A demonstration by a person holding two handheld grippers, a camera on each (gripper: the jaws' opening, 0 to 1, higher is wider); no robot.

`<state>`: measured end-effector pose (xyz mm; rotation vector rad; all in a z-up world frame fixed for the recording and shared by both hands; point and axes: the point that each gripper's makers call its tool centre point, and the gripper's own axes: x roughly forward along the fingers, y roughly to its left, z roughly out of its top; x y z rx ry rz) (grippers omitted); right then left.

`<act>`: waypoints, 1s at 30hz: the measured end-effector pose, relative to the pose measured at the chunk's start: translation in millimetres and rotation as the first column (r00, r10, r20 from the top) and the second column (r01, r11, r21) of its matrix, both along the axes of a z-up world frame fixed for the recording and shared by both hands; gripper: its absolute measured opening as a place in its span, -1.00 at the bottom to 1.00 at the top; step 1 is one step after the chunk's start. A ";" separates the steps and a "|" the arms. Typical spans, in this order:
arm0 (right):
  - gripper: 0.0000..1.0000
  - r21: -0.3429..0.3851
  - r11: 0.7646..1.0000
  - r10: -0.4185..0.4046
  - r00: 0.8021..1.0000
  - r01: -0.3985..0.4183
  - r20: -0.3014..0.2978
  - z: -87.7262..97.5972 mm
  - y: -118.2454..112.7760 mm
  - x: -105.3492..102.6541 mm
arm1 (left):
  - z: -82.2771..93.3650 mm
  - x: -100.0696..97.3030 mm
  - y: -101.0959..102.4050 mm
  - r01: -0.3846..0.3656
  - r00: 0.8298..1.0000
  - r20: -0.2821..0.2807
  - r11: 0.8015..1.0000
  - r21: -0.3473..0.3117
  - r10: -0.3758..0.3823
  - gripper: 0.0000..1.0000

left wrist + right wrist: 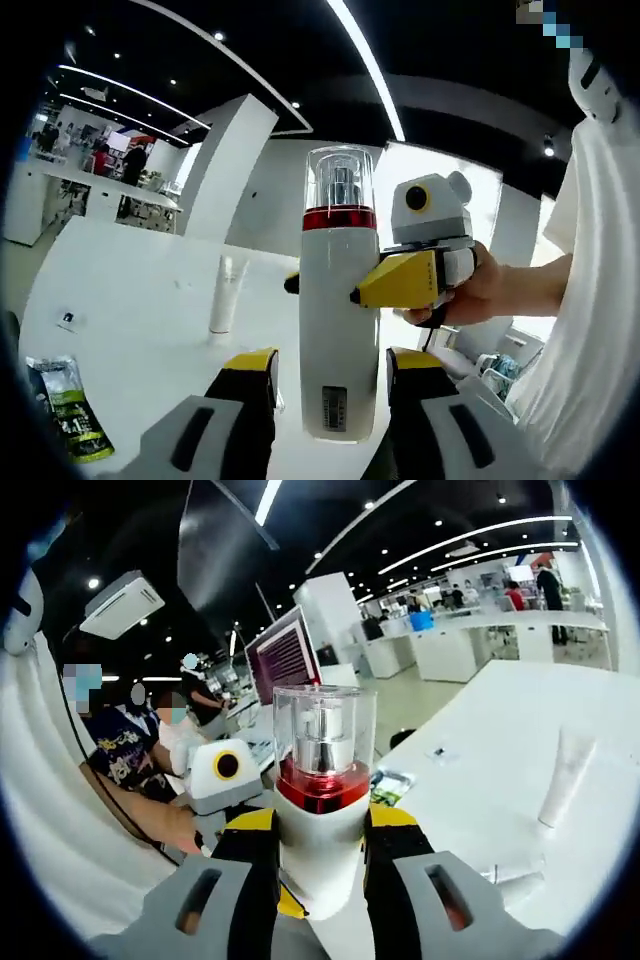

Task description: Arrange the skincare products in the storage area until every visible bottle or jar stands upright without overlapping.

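Left tool [330, 372] clamps pump bottle [339, 300] base | right tool [320, 832] clamps its neck | upright, off table [130, 290]

Green sachet [68, 412] cut by rim; pump bottle [322, 810] base hidden behind right claw [320, 865].

A big white table [130, 290] spreads out at about 9 o'clock in the left gripper view. A small green and black packet [68, 410] lies flat on it at 8 o'clock — near the edge. In the right gripper view a screen [284, 656] with dark red lines stands at 11 o'clock, and long white counters [480, 640] run at 2 o'clock — far back.
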<state>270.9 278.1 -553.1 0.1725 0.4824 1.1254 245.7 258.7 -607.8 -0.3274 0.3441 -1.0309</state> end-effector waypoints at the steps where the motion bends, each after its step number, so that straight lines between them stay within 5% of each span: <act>1: -0.42 0.001 1.000 -0.002 1.000 0.002 0.004 0.8 -1.5 1.3 | -2.9 -0.6 2.9 -0.011 1.000 -0.004 1.000 0.014 0.011 0.08; 4: -0.42 -0.007 0.999 -0.041 0.998 0.041 0.043 6.8 -15.3 17.7 | -23.3 -4.0 21.5 -0.045 0.999 0.012 0.982 0.184 0.044 0.19; 6: -0.42 -0.010 0.997 -0.072 0.995 0.072 0.062 9.2 -26.1 31.4 | -37.1 -0.1 42.9 -0.130 0.991 0.053 0.938 0.321 0.119 0.15; 7: -0.42 -0.012 0.996 -0.082 0.994 0.083 0.070 10.3 -30.1 36.4 | -42.7 -1.2 53.5 -0.171 0.984 0.114 0.899 0.404 0.136 0.15; 10: -0.41 -0.023 0.989 -0.143 0.985 0.146 0.099 15.4 -47.2 57.2 | -56.5 -7.7 73.0 -0.261 0.965 0.162 0.828 0.497 0.207 0.14; 13: -0.41 -0.031 0.980 -0.191 0.973 0.196 0.130 17.9 -65.9 77.2 | -71.6 -16.6 78.8 -0.266 0.964 0.129 0.814 0.516 0.233 0.08; 15: -0.41 -0.027 0.972 -0.228 0.964 0.234 0.140 18.8 -78.4 90.2 | -80.0 -17.3 83.2 -0.246 0.969 0.111 0.784 0.570 0.223 -0.03; 21: -0.42 -0.014 0.951 -0.303 0.943 0.308 0.139 15.7 -108.1 118.0 | -69.3 -10.6 83.5 -0.292 0.956 0.174 0.786 0.544 0.235 -0.21; 30: -0.41 -0.124 0.923 -0.346 0.926 0.365 0.152 -19.5 -137.8 148.5 | -85.0 -18.6 71.9 -0.218 0.975 0.160 0.770 0.600 0.152 -0.24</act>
